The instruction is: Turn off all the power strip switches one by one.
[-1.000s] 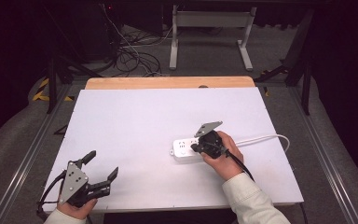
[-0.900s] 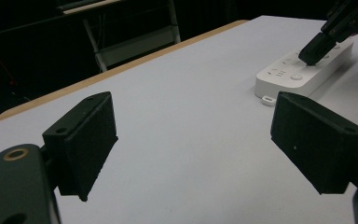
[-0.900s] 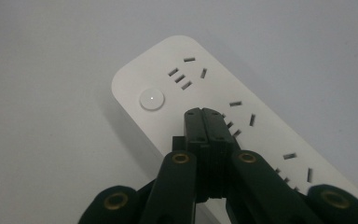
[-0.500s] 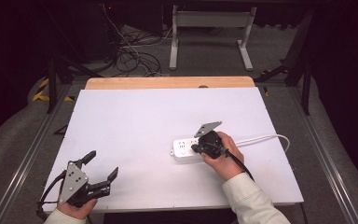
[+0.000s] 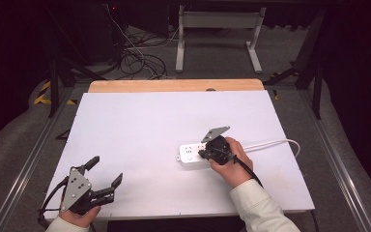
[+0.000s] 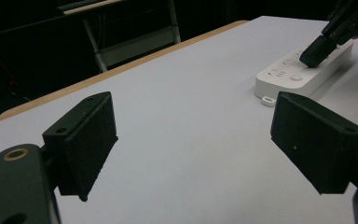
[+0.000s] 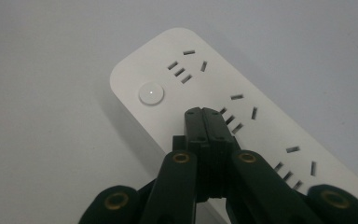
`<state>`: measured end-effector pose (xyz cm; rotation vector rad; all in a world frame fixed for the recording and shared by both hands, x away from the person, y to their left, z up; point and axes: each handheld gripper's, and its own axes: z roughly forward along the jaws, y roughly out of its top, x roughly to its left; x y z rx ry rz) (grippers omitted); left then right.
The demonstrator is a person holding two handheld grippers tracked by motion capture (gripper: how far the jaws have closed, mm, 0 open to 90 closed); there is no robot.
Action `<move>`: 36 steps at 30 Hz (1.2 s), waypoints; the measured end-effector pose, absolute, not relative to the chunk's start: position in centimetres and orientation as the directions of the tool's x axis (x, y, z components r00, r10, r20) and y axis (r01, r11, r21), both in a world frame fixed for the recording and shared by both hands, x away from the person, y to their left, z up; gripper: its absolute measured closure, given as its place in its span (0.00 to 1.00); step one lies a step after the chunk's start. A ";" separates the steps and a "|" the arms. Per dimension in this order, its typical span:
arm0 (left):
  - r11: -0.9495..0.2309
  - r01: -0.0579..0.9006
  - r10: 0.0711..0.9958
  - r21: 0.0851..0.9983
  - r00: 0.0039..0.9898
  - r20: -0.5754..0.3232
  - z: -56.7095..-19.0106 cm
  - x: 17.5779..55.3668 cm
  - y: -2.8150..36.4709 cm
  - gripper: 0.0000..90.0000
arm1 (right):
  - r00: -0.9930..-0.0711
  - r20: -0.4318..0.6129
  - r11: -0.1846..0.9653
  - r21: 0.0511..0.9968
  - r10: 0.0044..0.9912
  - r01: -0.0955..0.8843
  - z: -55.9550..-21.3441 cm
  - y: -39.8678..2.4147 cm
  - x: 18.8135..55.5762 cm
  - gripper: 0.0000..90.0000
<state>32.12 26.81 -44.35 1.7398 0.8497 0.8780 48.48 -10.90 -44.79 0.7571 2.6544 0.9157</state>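
No change vs earlier frame: R gripper (image 5: 204,153) jaws together, tip on white rectangular plastic power strip (image 5: 192,155), frame centre-right; L gripper (image 5: 106,176) jaws apart, lower left, unmoved.

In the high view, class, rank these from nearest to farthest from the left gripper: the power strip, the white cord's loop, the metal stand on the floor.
1. power strip, mid-table, to its right.
2. white cord's loop, near the table's right edge.
3. metal stand, on the floor beyond the table.
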 end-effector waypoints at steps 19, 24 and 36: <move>-0.285 0.147 0.850 0.947 0.495 0.179 -44.3 32.1 26.7 0.16 | -0.825 -0.039 0.656 0.629 0.563 0.418 -44.9 -11.0 48.5 1.00; -0.286 0.146 0.850 0.947 0.495 0.181 -44.3 32.1 26.8 0.16 | -0.824 -0.069 0.637 0.672 0.562 0.378 -44.6 -11.3 48.1 1.00; -0.285 0.148 0.849 0.947 0.497 0.178 -44.3 32.1 26.8 0.16 | -0.833 -0.053 0.529 0.794 0.551 0.299 -41.7 -12.1 47.0 1.00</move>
